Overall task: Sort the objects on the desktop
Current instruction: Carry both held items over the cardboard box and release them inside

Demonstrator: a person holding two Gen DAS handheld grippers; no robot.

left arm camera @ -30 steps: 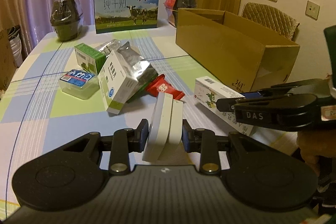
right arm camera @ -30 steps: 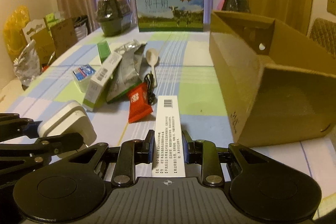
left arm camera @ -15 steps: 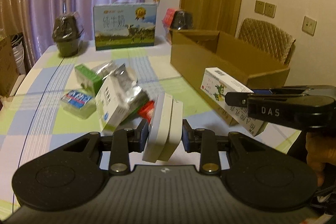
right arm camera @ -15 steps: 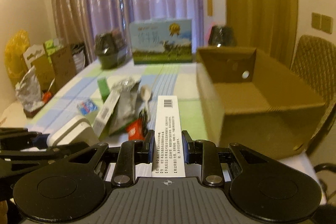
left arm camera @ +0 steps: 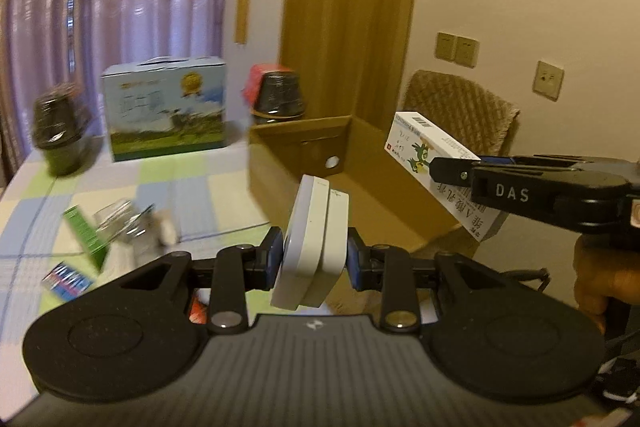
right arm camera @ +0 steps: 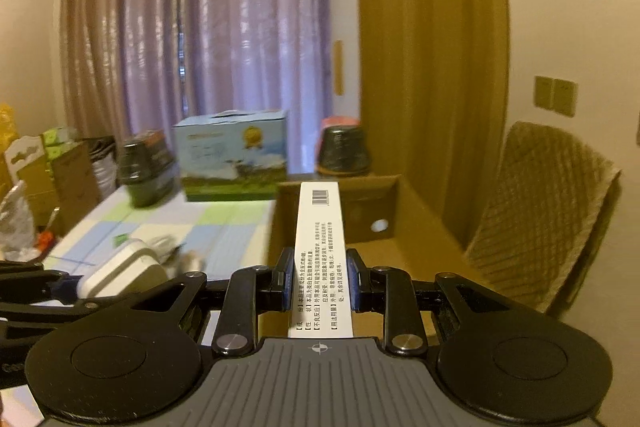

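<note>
Both loads are on their way to the cardboard box [left arm camera: 360,163] at frame centre. The left claw [left arm camera: 314,259] pinches a white case [left arm camera: 312,247]; the right claw [right arm camera: 318,281] pinches a long carton [right arm camera: 320,247] above the box. Next, probably: lower, then release inside.

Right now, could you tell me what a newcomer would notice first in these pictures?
Both grippers are full and raised: the left gripper clamps a white case and the right gripper clamps a long white carton. Just beyond them an open cardboard box gapes. Further back on the checked table stands a blue milk carton.
</note>
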